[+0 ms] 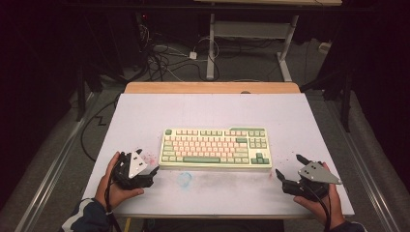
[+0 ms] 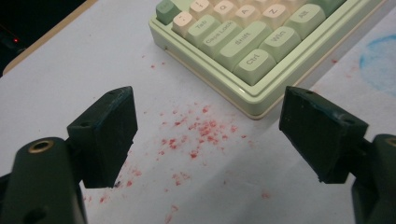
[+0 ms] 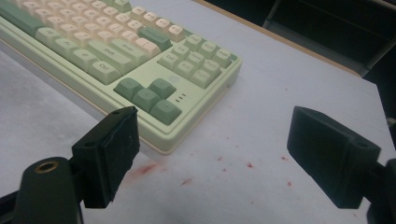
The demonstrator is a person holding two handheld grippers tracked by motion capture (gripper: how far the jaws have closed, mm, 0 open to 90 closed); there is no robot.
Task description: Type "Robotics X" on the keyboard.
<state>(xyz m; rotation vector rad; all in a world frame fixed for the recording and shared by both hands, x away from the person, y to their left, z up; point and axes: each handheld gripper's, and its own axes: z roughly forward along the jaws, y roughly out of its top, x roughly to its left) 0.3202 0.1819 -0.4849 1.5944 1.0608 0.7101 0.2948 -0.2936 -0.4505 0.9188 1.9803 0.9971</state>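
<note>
A pale green and cream keyboard (image 1: pixel 215 147) lies flat in the middle of the white table (image 1: pixel 145 116). My left gripper (image 1: pixel 147 169) rests low on the table just left of the keyboard's near left corner (image 2: pixel 254 105), jaws wide apart with nothing between them. My right gripper (image 1: pixel 290 170) sits off the keyboard's near right corner (image 3: pixel 168 140), also open and empty. In the left gripper view my gripper (image 2: pixel 208 130) frames the Ctrl corner; in the right gripper view my gripper (image 3: pixel 212 154) frames the arrow keys (image 3: pixel 147 98).
Red specks (image 2: pixel 196 135) stain the table by the left corner, and more red marks (image 3: pixel 187 179) lie by the right one. A faint blue smudge (image 1: pixel 184 179) is in front of the keyboard. Cables (image 1: pixel 164 58) and a desk frame (image 1: pixel 251 34) stand on the floor beyond.
</note>
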